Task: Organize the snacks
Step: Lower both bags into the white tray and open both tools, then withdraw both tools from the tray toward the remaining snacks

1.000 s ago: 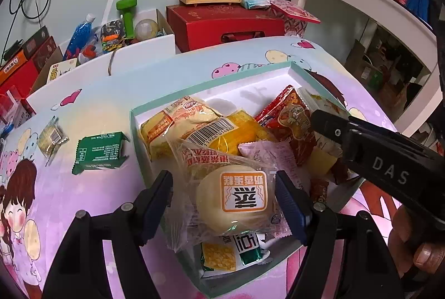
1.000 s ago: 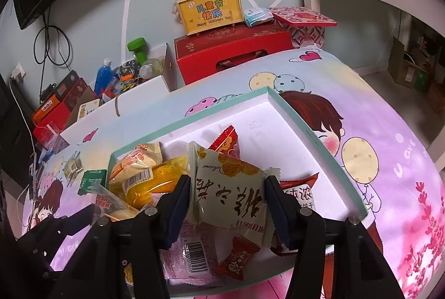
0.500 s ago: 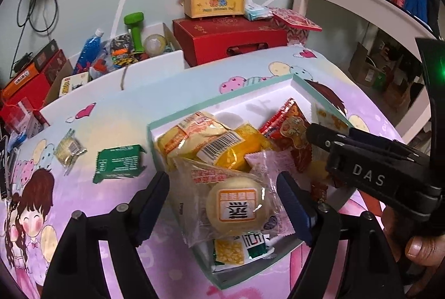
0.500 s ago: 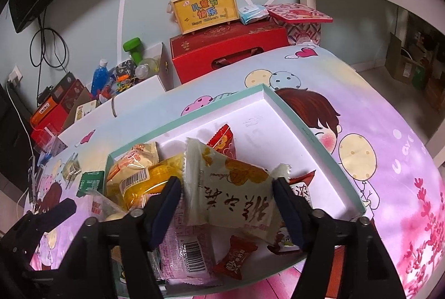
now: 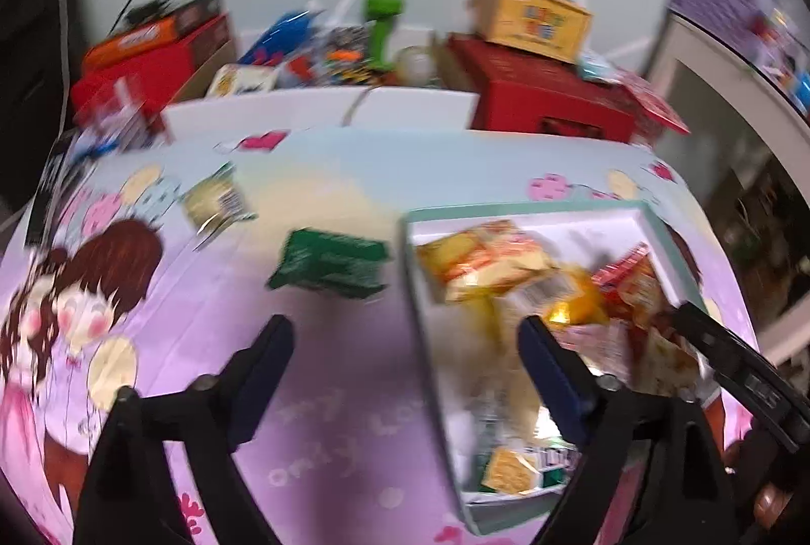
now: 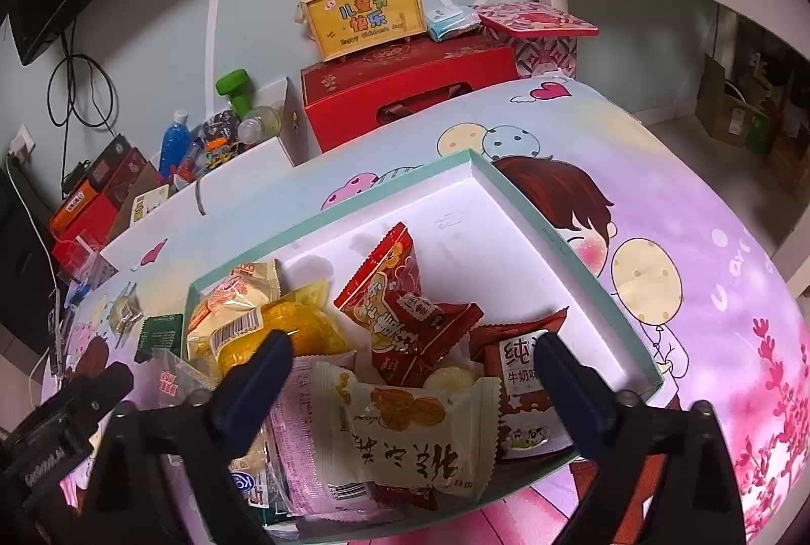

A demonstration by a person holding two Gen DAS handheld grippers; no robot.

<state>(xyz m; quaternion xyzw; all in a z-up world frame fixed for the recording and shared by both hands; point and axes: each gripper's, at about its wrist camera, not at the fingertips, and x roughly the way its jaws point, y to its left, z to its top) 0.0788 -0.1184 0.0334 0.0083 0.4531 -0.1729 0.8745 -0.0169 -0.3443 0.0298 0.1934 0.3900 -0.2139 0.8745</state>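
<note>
Below my right hand-held gripper [image 6: 412, 375], the cream snack packet [image 6: 405, 438] lies loose in the teal box [image 6: 567, 248], my jaws having just been opening wide so it drops among the others. My left hand-held gripper [image 5: 405, 362], likewise just opened and empty, faces the green packet [image 5: 329, 264] ahead on the table [image 5: 314, 383], probably my next pick.
</note>
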